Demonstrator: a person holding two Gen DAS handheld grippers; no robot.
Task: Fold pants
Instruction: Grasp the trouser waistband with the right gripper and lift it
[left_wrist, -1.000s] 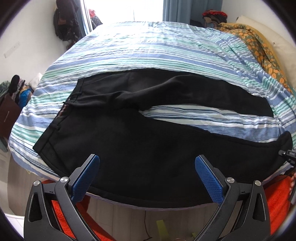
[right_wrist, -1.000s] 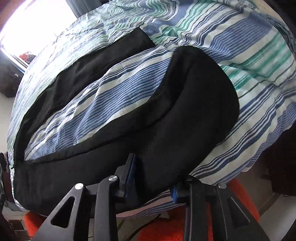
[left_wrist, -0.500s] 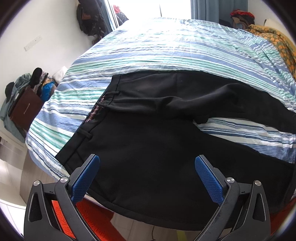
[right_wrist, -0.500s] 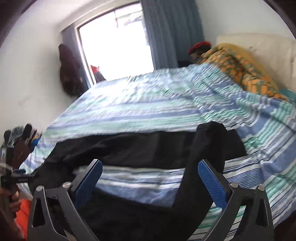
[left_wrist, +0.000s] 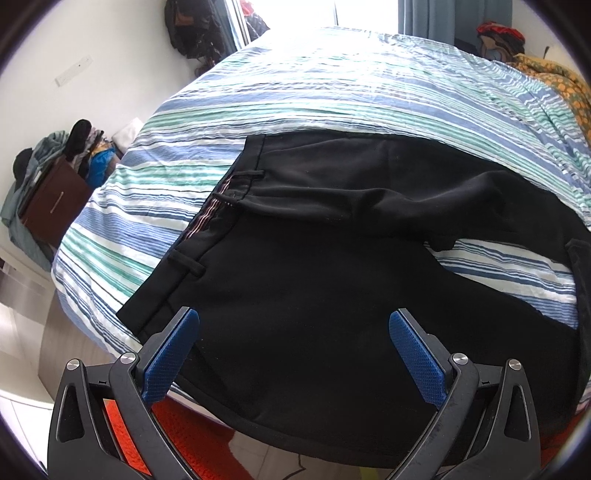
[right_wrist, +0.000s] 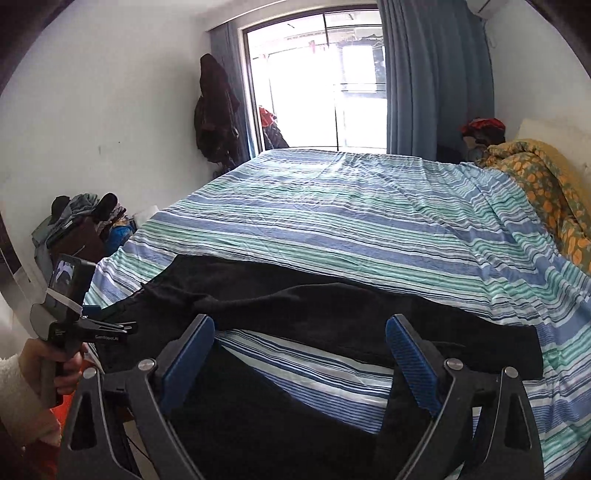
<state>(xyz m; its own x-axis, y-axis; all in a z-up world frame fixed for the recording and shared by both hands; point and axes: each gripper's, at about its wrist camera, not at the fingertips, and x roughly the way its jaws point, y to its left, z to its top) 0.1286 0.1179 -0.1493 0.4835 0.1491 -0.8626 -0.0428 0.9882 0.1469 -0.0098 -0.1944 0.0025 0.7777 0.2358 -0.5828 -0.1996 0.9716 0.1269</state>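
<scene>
Right now both of your tools are spread wide and hold nothing: the left tool (left_wrist: 293, 354) hovers over the seat of the black pants (left_wrist: 332, 288), and the right tool (right_wrist: 299, 363) hovers over the legs. The pants lie flat on the striped bed (left_wrist: 332, 92) along its near edge, with the long axis running left to right: waistband (left_wrist: 207, 225) at the left, legs stretching away to the right and splayed apart, so a wedge of striped sheet shows between them.

That layout decides the next move, as I judge it. Your left tool is nearer the waistband's near corner and your right tool is nearer the near leg, so the near half can be lifted and carried away from you onto the far leg.

Mind what you cannot see. The near edge of the pants droops over the bedside and runs under both tools. In the left view the leg ends are cut off at the right. In the right view the near leg's hem hides behind the right finger (right_wrist: 410, 362).
</scene>
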